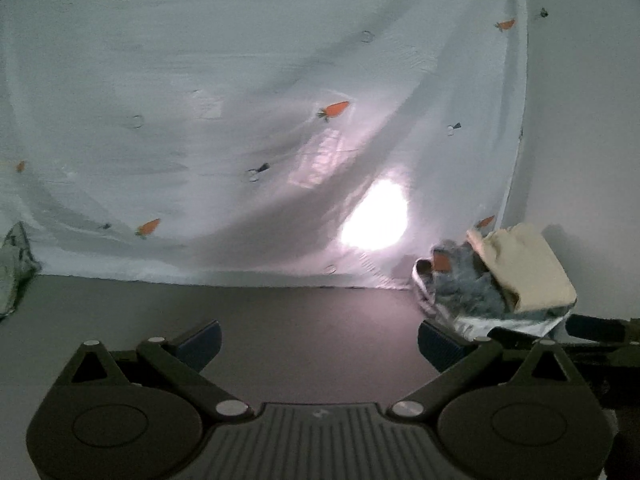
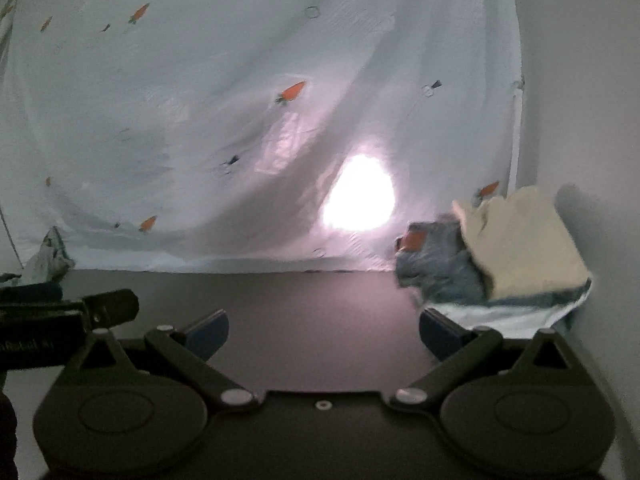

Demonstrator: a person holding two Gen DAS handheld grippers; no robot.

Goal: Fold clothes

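Note:
A pile of folded clothes sits at the back right of the dark table: a cream piece on top, a blue-grey piece beside it, and a pale patterned piece underneath. A crumpled patterned garment lies at the back left. My left gripper is open and empty above the table. My right gripper is open and empty too. Part of the left gripper shows at the left of the right wrist view.
A white sheet printed with carrots hangs behind the table, with a bright light spot shining through it. A plain wall stands at the right. The dark table surface stretches between the garments.

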